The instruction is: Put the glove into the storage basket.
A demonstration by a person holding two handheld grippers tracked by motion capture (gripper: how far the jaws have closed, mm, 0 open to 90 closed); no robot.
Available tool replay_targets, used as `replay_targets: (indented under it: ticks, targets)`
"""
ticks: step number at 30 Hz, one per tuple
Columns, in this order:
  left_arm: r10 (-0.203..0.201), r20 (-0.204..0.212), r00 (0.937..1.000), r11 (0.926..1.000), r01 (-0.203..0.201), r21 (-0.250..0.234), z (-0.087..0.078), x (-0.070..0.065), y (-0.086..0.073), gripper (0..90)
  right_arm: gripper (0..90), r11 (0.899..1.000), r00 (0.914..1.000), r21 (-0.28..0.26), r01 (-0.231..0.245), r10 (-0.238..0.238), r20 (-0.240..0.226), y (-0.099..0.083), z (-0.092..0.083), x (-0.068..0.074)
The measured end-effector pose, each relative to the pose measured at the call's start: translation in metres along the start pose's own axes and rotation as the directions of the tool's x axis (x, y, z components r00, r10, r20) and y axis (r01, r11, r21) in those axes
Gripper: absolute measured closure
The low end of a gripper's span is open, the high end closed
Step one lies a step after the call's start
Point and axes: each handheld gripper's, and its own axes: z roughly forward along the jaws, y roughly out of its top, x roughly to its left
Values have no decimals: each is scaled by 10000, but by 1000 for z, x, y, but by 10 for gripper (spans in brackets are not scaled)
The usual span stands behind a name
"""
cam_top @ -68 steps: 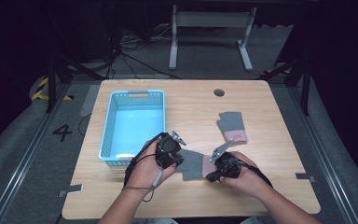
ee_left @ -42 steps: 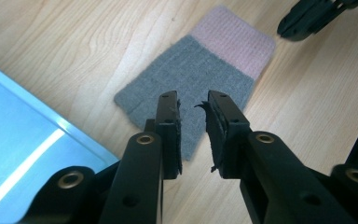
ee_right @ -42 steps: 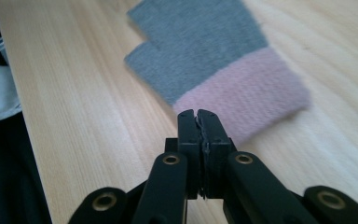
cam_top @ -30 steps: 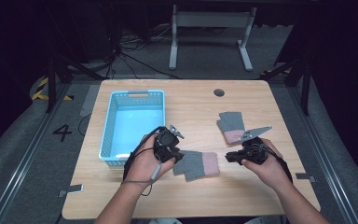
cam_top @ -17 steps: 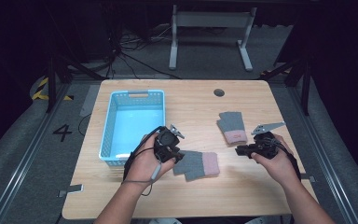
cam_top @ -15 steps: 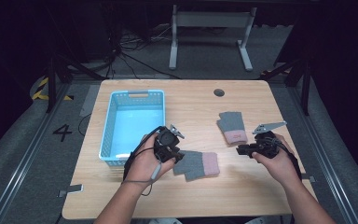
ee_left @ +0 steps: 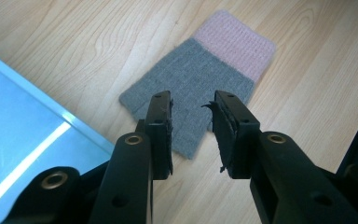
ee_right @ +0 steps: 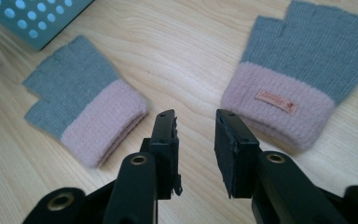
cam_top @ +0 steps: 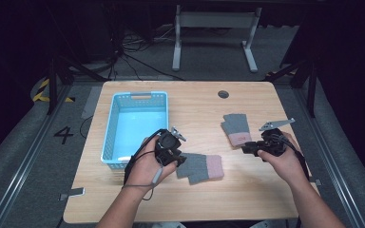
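Two grey fingerless gloves with pink cuffs lie on the wooden table (cam_top: 195,111). The near glove (cam_top: 200,167) (ee_left: 200,88) (ee_right: 81,100) lies flat just right of my left gripper (cam_top: 178,159) (ee_left: 192,128), which hovers open over its grey end with nothing between the jaws. The far glove (cam_top: 236,129) (ee_right: 303,84) has a small label on its cuff and lies just left of my right gripper (cam_top: 247,148) (ee_right: 195,140). That gripper is open and empty above bare wood between the two gloves.
A light blue plastic basket (cam_top: 116,137) (ee_left: 9,121) (ee_right: 32,16) stands on the table's left half, close beside my left hand. A round cable hole (cam_top: 223,94) sits near the far edge. Dark floor, cables and a desk frame lie beyond.
My right gripper has left the near glove and moved right, ending beside the far glove. The near glove now lies flat on the table. My left gripper has stayed put.
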Motion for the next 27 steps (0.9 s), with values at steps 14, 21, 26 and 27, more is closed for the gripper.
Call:
replay_targets:
  ticks: [14, 21, 26, 27]
  targets:
    - [-125, 47, 9999, 9999, 125, 59, -5, 4, -3, 674, 633, 9945, 9956, 896, -540, 467, 818, 35, 8, -21]
    - [-187, 64, 9998, 9998, 187, 29, -6, 5, -4, 673, 613, 9900, 9923, 1154, -812, 695, 1023, 47, 15, -31]
    - [-194, 51, 9998, 9998, 194, 29, -6, 5, -5, 669, 585, 9839, 9869, 1370, -1146, 970, 1289, 55, 22, -37]
    - [-184, 35, 9998, 9998, 184, 18, -6, 5, -5, 666, 583, 9818, 9853, 1454, -1223, 1025, 1363, 56, 24, -38]
